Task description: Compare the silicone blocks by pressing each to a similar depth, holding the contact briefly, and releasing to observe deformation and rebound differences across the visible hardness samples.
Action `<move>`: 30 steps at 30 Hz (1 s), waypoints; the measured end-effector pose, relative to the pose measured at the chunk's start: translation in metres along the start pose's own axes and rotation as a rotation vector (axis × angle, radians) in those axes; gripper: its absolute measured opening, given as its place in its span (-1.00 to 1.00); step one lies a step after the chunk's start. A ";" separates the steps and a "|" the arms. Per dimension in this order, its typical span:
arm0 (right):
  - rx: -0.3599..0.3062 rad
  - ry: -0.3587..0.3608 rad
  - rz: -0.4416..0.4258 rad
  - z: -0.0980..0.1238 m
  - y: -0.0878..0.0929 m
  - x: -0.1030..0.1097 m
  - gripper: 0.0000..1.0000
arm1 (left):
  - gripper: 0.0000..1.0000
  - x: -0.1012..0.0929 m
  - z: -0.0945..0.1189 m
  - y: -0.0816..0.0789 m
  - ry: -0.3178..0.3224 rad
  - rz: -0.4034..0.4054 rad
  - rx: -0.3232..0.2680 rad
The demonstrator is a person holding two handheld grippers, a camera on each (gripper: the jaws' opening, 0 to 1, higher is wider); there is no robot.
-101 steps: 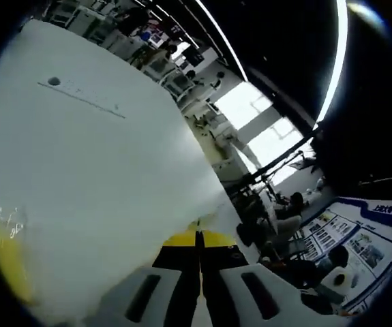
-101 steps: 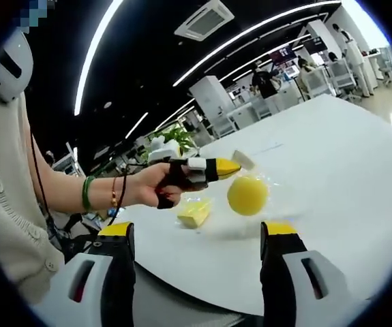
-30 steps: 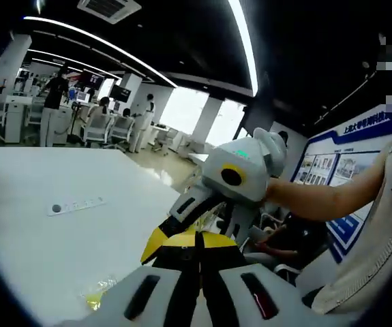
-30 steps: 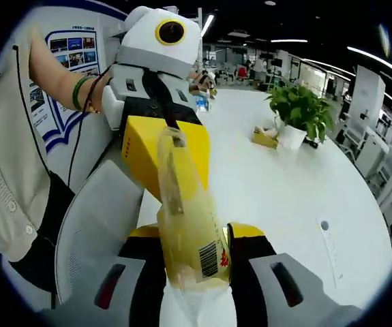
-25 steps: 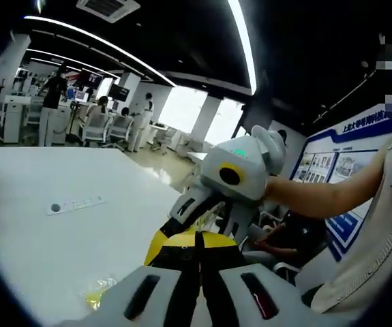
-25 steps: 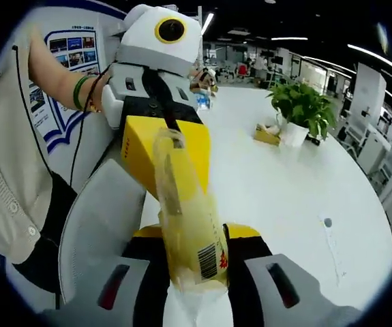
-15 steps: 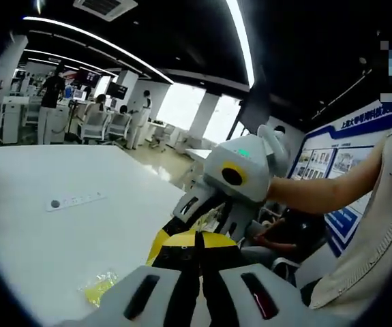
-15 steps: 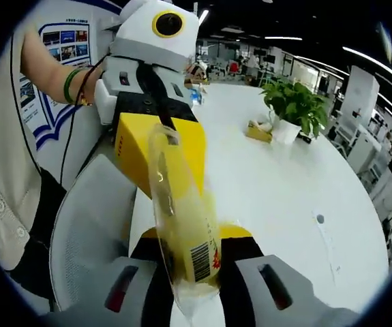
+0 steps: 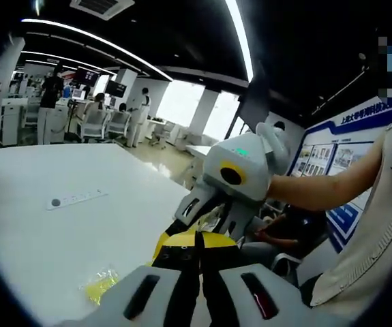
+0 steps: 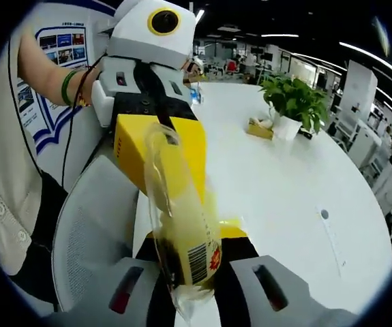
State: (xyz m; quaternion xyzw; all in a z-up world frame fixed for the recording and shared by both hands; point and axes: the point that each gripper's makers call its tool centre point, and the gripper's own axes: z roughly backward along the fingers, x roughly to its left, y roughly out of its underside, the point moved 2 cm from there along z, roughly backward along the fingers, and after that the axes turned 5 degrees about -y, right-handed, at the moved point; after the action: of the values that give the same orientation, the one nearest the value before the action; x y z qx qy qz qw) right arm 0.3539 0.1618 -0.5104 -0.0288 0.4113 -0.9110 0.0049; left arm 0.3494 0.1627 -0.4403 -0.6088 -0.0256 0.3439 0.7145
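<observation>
A: Right tongs [image 10: 194,255] are clamped on a bagged yellow block [image 10: 182,225]; left tongs [image 9: 199,240] are closed, pinching the bag's top.

B: It looks soft, light, slippery in plastic. Grip mid-block, not film. Another bagged piece [image 9: 99,285] lies on the surface [image 9: 59,231].

We cannot make out what the clear bag [image 10: 182,231] holds beyond a yellow tint; its lower end is hidden between the right gripper [image 10: 190,269] jaws. The small yellow packet [image 9: 99,285] on the desk [image 9: 59,231] is too blurred to identify.
</observation>
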 end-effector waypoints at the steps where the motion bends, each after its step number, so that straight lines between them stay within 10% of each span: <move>1: 0.000 -0.007 -0.007 0.000 0.000 0.000 -0.79 | -1.00 0.000 0.000 0.000 0.000 0.001 0.001; 30: 0.039 -0.034 -0.005 0.003 0.006 0.006 -0.82 | -1.00 -0.005 -0.006 0.002 0.002 -0.013 0.018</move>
State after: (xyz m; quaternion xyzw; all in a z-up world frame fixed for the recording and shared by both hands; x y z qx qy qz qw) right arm 0.3481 0.1548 -0.5129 -0.0451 0.3930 -0.9184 0.0103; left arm 0.3478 0.1550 -0.4421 -0.6026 -0.0255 0.3389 0.7220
